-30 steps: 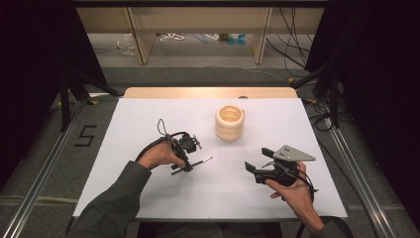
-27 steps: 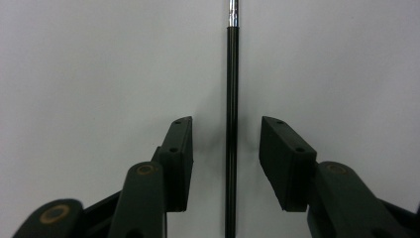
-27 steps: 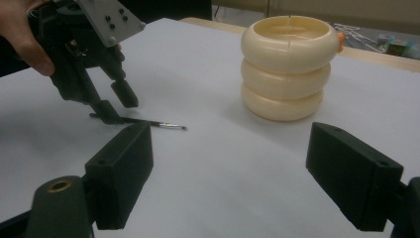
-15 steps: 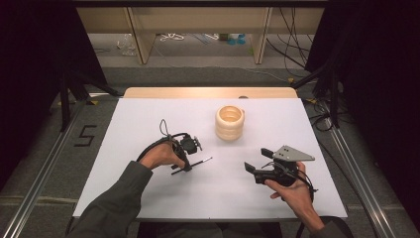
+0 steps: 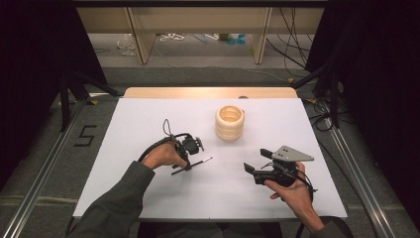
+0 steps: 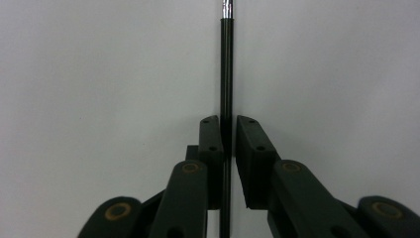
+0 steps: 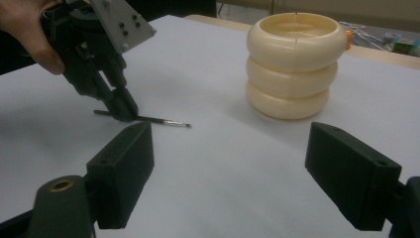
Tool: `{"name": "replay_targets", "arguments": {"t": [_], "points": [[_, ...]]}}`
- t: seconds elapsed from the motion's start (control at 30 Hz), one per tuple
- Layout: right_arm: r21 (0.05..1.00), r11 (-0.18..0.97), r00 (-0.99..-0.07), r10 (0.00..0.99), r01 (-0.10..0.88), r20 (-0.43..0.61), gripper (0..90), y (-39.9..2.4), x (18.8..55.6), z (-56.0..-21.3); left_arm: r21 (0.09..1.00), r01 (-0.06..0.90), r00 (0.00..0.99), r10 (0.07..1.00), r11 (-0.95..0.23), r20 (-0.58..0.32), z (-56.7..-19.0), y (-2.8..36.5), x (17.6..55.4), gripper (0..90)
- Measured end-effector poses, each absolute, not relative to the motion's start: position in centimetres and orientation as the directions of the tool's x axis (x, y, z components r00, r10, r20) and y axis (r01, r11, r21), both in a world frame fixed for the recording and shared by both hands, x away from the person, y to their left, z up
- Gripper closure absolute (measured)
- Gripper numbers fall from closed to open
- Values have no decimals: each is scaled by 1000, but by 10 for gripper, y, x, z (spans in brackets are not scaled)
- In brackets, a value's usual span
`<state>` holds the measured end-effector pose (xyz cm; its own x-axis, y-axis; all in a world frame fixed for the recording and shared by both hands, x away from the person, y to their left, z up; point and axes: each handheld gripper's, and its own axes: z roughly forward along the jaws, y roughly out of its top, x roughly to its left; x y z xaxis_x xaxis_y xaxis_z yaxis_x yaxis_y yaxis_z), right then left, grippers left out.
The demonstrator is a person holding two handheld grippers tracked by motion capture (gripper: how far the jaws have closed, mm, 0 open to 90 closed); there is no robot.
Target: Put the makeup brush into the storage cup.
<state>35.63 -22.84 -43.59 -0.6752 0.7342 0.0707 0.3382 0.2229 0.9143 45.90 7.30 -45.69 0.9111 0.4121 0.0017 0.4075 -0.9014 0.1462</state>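
In the high view, a thin black brush (image 5: 192, 166) is seen lying on the white desk (image 5: 148, 114), with the left claw (image 5: 188, 165) set down on it; a cream ribbed pot (image 5: 230, 122) stands farther back, well apart. The right claw (image 5: 253, 163) is held just above the desk, its jaws apart.

In the left gripper view, the jaws, which have just been closing, are clamped on the brush's handle (image 6: 226, 74).

In the right gripper view, the jaws are seen wide apart with nothing between them; the brush (image 7: 163, 121) and pot (image 7: 295, 64) lie beyond.

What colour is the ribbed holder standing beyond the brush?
Pale cream all over, no pattern; the ribbed holder shows best in the right gripper view.
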Motion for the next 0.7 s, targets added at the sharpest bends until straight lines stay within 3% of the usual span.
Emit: {"name": "replay_targets", "arguments": {"t": [0.33,0.7], "points": [[915,223,-676,733,337,71,202,-228,356,-436,179,404,914,405,-897,-37,-457,80,462,851],[914,225,-677,733,338,70,202,-229,356,-436,275,416,908,413,-867,-73,-448,87,463,851]]}}
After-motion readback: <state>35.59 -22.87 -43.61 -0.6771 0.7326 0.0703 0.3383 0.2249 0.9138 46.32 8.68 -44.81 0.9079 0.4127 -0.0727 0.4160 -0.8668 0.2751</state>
